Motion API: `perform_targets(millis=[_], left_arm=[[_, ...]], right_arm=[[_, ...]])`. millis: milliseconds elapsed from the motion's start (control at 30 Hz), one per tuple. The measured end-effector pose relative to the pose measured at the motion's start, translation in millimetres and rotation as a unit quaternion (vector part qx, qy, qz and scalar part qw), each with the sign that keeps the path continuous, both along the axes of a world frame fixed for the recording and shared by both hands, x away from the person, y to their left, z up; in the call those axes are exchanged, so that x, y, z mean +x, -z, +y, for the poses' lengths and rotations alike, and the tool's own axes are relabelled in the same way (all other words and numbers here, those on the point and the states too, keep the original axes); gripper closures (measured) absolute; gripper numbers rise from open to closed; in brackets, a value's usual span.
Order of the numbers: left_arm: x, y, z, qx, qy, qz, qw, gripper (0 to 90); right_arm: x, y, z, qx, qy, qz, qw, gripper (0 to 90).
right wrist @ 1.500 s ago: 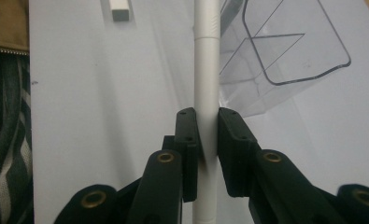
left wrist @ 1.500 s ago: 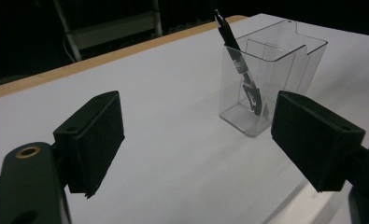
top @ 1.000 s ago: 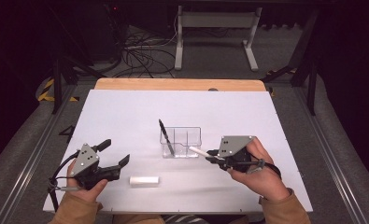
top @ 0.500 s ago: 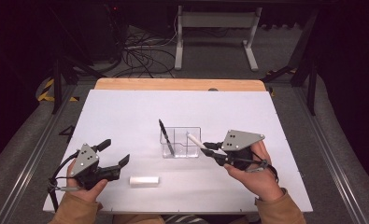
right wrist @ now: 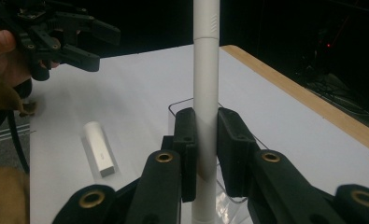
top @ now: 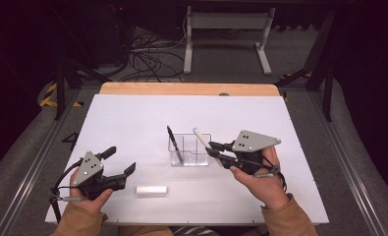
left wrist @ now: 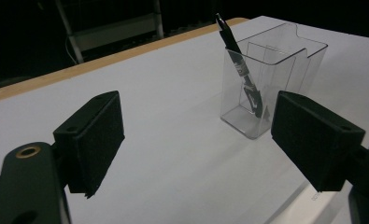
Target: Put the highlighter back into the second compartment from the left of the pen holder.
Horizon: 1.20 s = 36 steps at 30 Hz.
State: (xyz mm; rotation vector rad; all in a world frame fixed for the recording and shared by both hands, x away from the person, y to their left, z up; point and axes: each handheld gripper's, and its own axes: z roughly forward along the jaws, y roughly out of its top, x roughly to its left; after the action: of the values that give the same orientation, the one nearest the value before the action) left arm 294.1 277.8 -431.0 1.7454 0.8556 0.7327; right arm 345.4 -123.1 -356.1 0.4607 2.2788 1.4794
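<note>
My right gripper [top: 212, 147] is shut on a white pen [top: 201, 138], held tilted over the right side of a clear plastic holder [top: 190, 150] at mid-table. In the right gripper view the white pen [right wrist: 206, 84] stands upright between the two pads [right wrist: 188, 140], with the holder's rim [right wrist: 177, 103] just behind. A black pen [top: 174, 143] leans in the holder's left compartment, and the left gripper view shows this black pen [left wrist: 238, 60] inside the clear holder [left wrist: 285, 70]. My left gripper [top: 119, 161] rests open near the front left, nothing between its pads [left wrist: 95, 135].
A white cap or short white block [top: 152, 190] lies on the white table top [top: 132, 118] between the two hands; it shows too as a white block [right wrist: 99, 148] in the right gripper view. A wooden edge [top: 186, 89] runs along the table's far side.
The right gripper has lifted a little and tipped the white pen more upright over the holder. The left hand has stayed put.
</note>
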Motion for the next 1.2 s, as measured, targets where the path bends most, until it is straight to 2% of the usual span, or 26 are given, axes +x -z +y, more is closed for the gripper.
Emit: perform_targets(millis=[133,400,667,967,1200], left_arm=[[0.1,0.1,-0.1,-0.001,0.0,0.0,1.0,18.0],[0.3,-0.1,0.2,0.0,0.0,-0.001,1.0,18.0],[0.4,-0.1,0.6,-0.001,0.0,-0.001,1.0,18.0],[0.1,-0.4,0.8,-0.002,0.0,0.0,1.0,18.0],[0.1,0.1,0.6,-0.004,-0.001,0.002,1.0,18.0]], right_arm=[[0.9,-1.4,1.1,0.01,0.007,0.001,0.9999,79.1],[4.2,-3.8,6.2,0.057,0.033,0.013,0.9977,79.1],[9.9,-6.6,11.7,0.107,0.057,0.025,0.9924,79.1],[19.9,-5.4,21.8,0.12,0.067,0.022,0.9903,79.1],[28.0,-2.2,31.2,0.13,0.069,0.01,0.9891,79.0]])
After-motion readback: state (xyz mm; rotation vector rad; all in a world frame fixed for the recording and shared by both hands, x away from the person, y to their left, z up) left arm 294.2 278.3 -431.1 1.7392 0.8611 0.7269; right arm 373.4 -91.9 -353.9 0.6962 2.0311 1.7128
